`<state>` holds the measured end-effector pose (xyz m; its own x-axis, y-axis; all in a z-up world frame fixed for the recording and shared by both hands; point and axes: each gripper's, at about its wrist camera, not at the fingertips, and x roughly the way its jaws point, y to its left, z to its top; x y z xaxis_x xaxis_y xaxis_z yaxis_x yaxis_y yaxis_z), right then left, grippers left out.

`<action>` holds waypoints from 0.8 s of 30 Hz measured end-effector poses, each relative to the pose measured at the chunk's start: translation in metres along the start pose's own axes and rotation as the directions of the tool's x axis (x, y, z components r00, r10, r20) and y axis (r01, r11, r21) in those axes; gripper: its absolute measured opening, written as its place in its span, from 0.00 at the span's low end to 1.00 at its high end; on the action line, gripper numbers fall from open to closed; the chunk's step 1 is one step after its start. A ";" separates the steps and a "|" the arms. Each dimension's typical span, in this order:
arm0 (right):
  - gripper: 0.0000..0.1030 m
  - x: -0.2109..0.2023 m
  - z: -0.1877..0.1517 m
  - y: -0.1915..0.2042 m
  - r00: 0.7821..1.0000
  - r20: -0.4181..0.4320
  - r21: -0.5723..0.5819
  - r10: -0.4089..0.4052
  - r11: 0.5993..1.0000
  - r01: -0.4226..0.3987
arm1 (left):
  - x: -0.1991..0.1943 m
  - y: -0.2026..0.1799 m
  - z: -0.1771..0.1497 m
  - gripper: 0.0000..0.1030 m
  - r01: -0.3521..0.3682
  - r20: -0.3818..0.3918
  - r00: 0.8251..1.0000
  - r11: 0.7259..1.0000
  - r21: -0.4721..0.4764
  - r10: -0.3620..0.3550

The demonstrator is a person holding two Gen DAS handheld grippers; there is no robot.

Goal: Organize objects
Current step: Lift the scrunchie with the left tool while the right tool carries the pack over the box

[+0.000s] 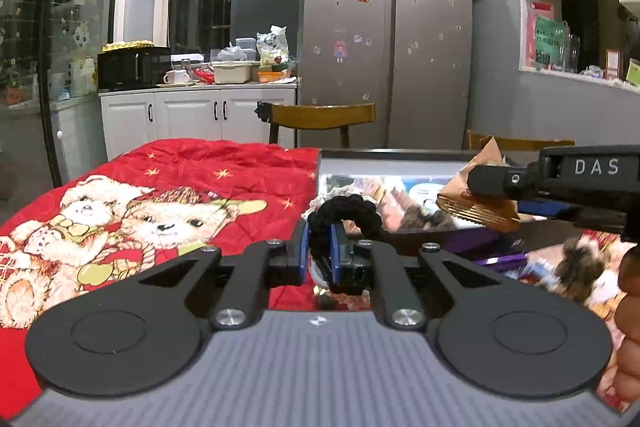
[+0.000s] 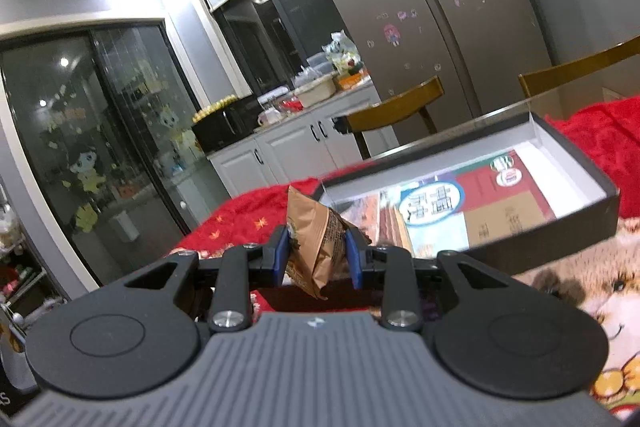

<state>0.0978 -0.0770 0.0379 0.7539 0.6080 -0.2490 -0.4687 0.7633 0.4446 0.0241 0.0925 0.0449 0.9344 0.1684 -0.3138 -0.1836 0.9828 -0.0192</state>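
Nearest to me, low in the centre of the left view, my left gripper (image 1: pixel 319 239) is clamped on a black braided loop (image 1: pixel 344 213) whose arc stands up just above the blue pads. It looks soft and floppy, so I judge a pinch across the cord is the only sure hold. In the right view, centre frame, my right gripper (image 2: pixel 317 255) is closed on a brown snack packet (image 2: pixel 316 247), squeezed at its middle with the crimped end sticking upward. I reckon it is light, crinkly and a little slippery, likely to crush if pressed harder. Beyond both, toward the right of each frame, the open dark box (image 2: pixel 560 227) lies on the red bear blanket (image 1: pixel 160 187), with the fridge (image 1: pixel 384 27) far behind
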 end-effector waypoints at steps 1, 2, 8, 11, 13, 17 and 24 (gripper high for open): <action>0.33 -0.001 0.004 -0.001 1.000 0.008 0.006 0.006 1.000 -0.006 | -0.002 -0.002 0.005 0.13 0.004 0.010 1.000 1.000 -0.004 -0.004; 0.33 -0.002 0.008 -0.001 1.000 0.014 0.011 0.011 1.000 -0.011 | -0.004 -0.005 0.010 0.13 0.007 0.023 1.000 1.000 -0.003 -0.007; 0.33 -0.007 0.036 -0.004 0.998 0.057 0.039 0.037 0.998 -0.039 | -0.017 -0.023 0.044 0.13 0.052 0.102 0.994 0.998 -0.025 -0.049; 0.33 -0.009 0.049 -0.007 0.996 0.077 0.044 0.036 0.998 -0.040 | -0.019 -0.029 0.060 0.13 0.091 0.121 0.989 0.994 -0.056 -0.084; 0.33 -0.011 0.057 -0.009 0.995 0.089 0.045 0.035 0.998 -0.039 | -0.018 -0.033 0.070 0.13 0.112 0.122 0.987 0.991 -0.073 -0.102; 0.33 -0.010 0.071 -0.011 0.994 0.107 0.021 0.021 1.000 -0.023 | -0.009 -0.042 0.088 0.13 0.128 0.116 0.986 0.990 -0.055 -0.121; 0.33 0.002 0.086 -0.033 0.994 0.107 0.050 -0.021 0.999 0.016 | 0.031 -0.060 0.104 0.13 0.163 0.045 0.986 0.983 -0.086 -0.159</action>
<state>0.1542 -0.1193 0.0966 0.8083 0.5651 -0.1651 -0.4334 0.7610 0.4828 0.0956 0.0467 0.1347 0.9646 0.0128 -0.2634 -0.0545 0.9869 -0.1517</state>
